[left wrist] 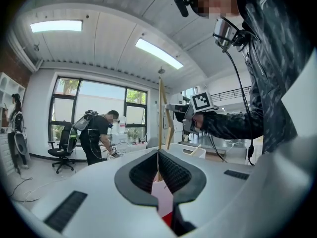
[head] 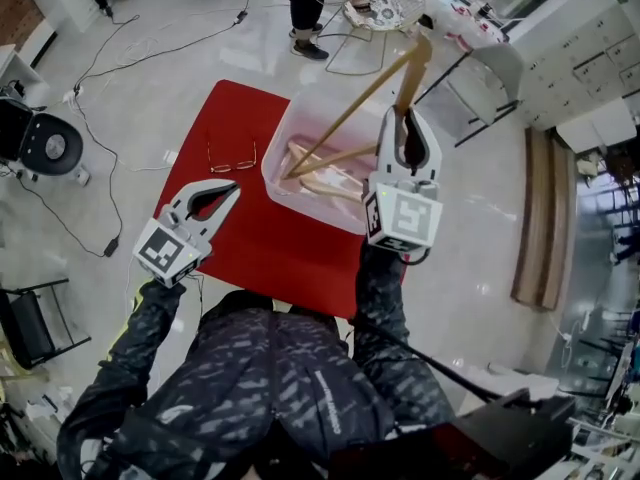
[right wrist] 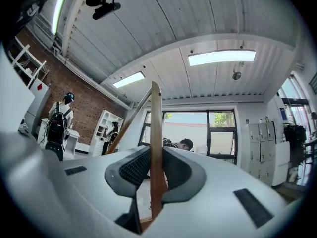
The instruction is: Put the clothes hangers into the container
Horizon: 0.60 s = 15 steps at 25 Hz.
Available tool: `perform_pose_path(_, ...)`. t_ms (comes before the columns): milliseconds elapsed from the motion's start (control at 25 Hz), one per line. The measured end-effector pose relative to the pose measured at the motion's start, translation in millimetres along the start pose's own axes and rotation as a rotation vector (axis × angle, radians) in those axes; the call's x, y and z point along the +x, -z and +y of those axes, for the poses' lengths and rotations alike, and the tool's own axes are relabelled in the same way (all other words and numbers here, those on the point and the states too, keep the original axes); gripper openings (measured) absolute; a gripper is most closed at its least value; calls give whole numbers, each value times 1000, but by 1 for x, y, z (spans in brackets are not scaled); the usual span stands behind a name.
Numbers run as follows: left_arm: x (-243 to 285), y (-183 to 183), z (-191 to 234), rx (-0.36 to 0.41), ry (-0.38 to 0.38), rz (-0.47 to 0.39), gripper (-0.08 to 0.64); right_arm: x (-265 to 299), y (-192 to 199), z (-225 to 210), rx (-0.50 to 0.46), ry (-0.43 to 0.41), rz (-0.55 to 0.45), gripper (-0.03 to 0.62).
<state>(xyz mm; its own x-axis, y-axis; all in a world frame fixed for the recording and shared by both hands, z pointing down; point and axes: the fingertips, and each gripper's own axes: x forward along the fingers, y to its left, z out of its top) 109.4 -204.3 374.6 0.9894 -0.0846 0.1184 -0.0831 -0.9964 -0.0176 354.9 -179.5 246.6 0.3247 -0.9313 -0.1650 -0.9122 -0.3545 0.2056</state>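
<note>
In the head view, a triangular wooden hanger (head: 358, 100) is held tilted above the clear container (head: 272, 158). Its lower corner reaches down inside the container, where other wooden hangers (head: 325, 180) are already laid. The container is placed on the far right part of the red table (head: 265, 253), and a pair of glasses (head: 232, 158) is seen just beside it on the left. The right gripper (head: 405, 116) is closed on the upper part of the hanger, and the right arm, in a dark patterned sleeve (head: 385, 308), is stretched forward. The left gripper (head: 233, 190) is kept over the left part of the table, apart from the container, with nothing held.

In the left gripper view, the jaws of the left gripper (left wrist: 158, 155) are seen touching at the tips, with nothing between them. Beyond them the hanger (left wrist: 160, 108) stands nearly upright in the right gripper (left wrist: 171, 107).

In the right gripper view, the jaws of the right gripper (right wrist: 156, 152) are pressed on a flat wooden bar of the hanger (right wrist: 156, 128), which rises upright between them. A second bar is seen slanting away to the left.
</note>
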Motion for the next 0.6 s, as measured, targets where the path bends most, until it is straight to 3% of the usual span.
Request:
perform_pose_path(240,4,15,0,-21,6,20,11,-4,32,-2,-72,40,-26,83)
perform_pose_path(360,7,23,0,-29,12,23,11,-9,49,5,-55,38,-30,83)
perform_pose_path(600,8,37,3,-47,24,37,11,-26,99,15,-33,2,97,83)
